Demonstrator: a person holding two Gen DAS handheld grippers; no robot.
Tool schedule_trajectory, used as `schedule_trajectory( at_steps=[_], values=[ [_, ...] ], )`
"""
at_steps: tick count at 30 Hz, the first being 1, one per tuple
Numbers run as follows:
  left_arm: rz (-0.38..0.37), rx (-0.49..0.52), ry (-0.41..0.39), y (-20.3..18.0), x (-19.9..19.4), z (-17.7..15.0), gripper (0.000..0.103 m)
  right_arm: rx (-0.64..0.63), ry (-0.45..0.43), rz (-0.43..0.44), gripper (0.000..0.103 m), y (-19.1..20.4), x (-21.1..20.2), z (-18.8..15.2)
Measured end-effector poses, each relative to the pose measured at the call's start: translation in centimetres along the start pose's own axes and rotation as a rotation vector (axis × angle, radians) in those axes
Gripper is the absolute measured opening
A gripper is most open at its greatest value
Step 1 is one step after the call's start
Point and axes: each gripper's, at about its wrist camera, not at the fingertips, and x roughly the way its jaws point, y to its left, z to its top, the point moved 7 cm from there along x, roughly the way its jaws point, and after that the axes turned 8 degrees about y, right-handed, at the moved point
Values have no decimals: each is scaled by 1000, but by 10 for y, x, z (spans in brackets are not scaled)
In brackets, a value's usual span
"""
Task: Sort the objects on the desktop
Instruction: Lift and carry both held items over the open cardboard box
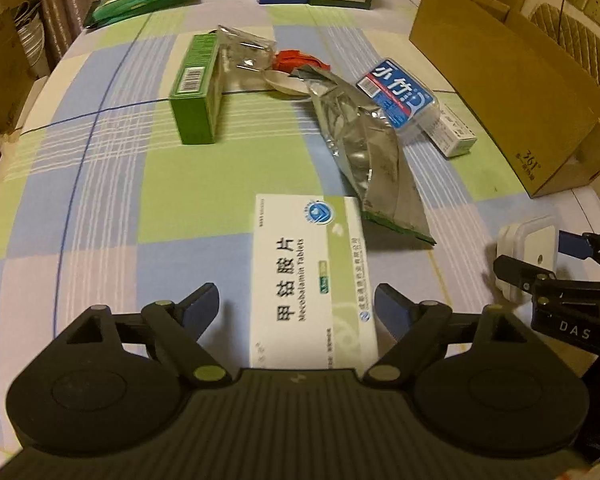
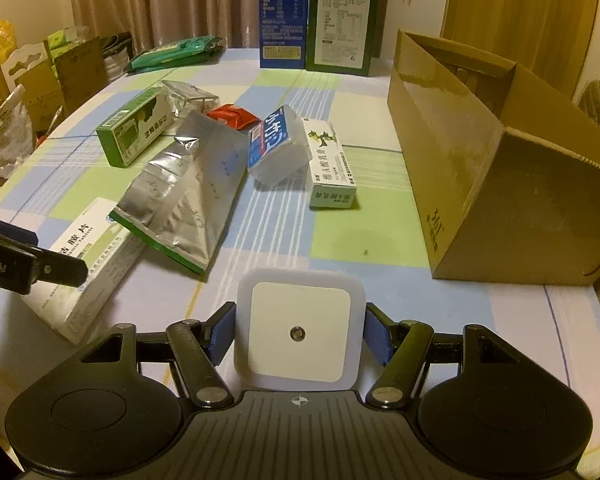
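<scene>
The left gripper (image 1: 298,308) stands spread over the white tablet box (image 1: 312,280), and its blue pads (image 1: 196,310) do not touch the box sides; a thin gap shows on each side. The box lies flat on the checked tablecloth (image 1: 100,200), with its far right corner just beside the silver foil bag (image 1: 364,152).

The right gripper (image 2: 298,334) pinches the white square night light (image 2: 300,330) between both pads, near the front edge of the table. To its right the open cardboard box (image 2: 500,168) lies on its side, with its opening towards the right.

In the middle of the table the things are crowded: the green carton (image 2: 134,132), the foil bag, a red packet (image 2: 230,116), the blue-labelled plastic case (image 2: 278,142) (it leans on the white-and-green ointment box (image 2: 330,164)). Between this heap and the cardboard box a bare strip of cloth runs from the night light to the far side. At the far edge stand a blue carton (image 2: 282,12) and a dark green carton (image 2: 342,26), and a green pouch (image 2: 176,52) lies at the left corner.
</scene>
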Motion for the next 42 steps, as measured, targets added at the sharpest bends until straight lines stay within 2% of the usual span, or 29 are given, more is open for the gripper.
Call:
schedule_trajectory(
  at_steps=[7, 14, 20, 27, 33, 42],
  values=[
    [33, 71, -4, -11, 15, 4, 82, 30, -2, 25, 64, -5, 8, -3],
    [53, 73, -11, -12, 21, 5, 81, 69, -3, 32, 65, -8, 7, -4],
    [54, 64, -13, -11, 21, 6, 68, 77, -4, 26, 65, -8, 3, -7],
    [62, 66, -3, -13, 20, 3, 67, 65, -4, 16, 62, -6, 2, -9],
    [84, 41, -2, -11, 9, -7, 67, 69, -14, 25, 62, -8, -7, -10],
    [103, 24, -48, -17, -30, -21, 67, 87, -67, 30, 62, -12, -38, -6]
  ],
)
